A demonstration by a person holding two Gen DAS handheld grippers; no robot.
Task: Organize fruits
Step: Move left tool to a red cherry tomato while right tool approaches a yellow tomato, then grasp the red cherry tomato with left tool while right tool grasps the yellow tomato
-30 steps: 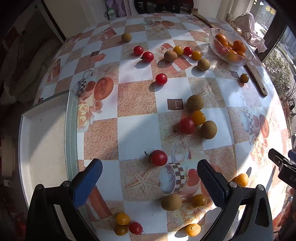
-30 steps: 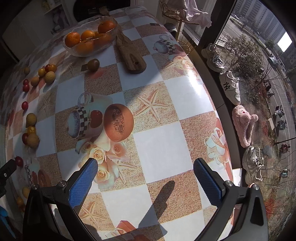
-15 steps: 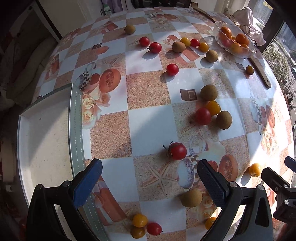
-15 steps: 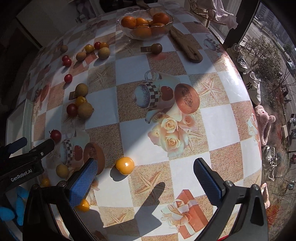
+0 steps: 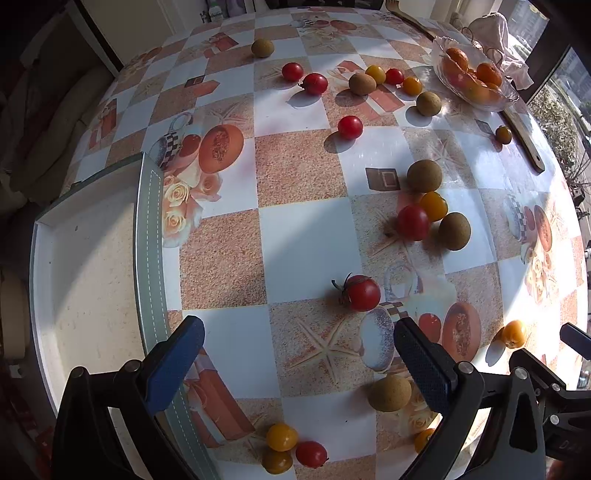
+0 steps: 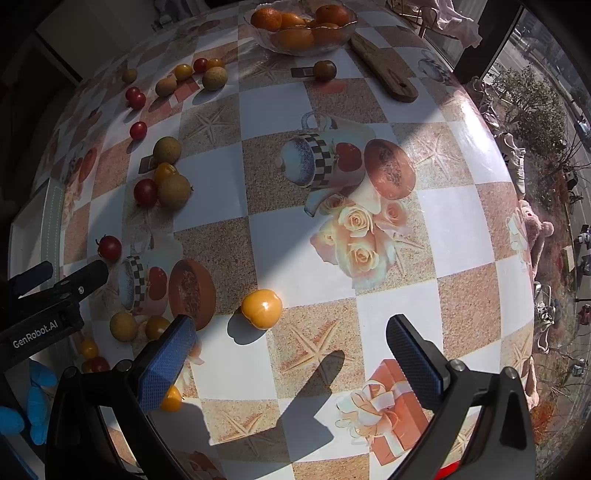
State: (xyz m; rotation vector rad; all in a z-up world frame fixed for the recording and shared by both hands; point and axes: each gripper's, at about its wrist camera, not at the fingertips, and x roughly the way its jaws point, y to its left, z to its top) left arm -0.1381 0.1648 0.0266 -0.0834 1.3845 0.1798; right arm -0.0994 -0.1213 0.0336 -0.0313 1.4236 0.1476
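Observation:
Red and yellow cherry tomatoes and brown round fruits lie scattered over the patterned tablecloth. My left gripper (image 5: pixel 295 354) is open and empty above the cloth; a red stemmed tomato (image 5: pixel 362 292) lies just ahead of it, and a brown fruit (image 5: pixel 390 393) sits by its right finger. A white tray (image 5: pixel 88 280) lies at its left. My right gripper (image 6: pixel 291 350) is open and empty, with a yellow tomato (image 6: pixel 262 308) just ahead between its fingers. The left gripper also shows at the left edge of the right wrist view (image 6: pixel 48 295).
A glass bowl of oranges (image 5: pixel 476 79) stands at the far right, also seen in the right wrist view (image 6: pixel 303 26), beside a wooden board (image 6: pixel 384 70). The table's right edge drops to a floor with shoes (image 6: pixel 513 155). More small tomatoes (image 5: pixel 291 448) lie near the front edge.
Both grippers moved. The left view shifted so the stemmed tomato sits closer ahead. The right gripper swung left toward the fruit, bringing the yellow tomato close between its fingers.

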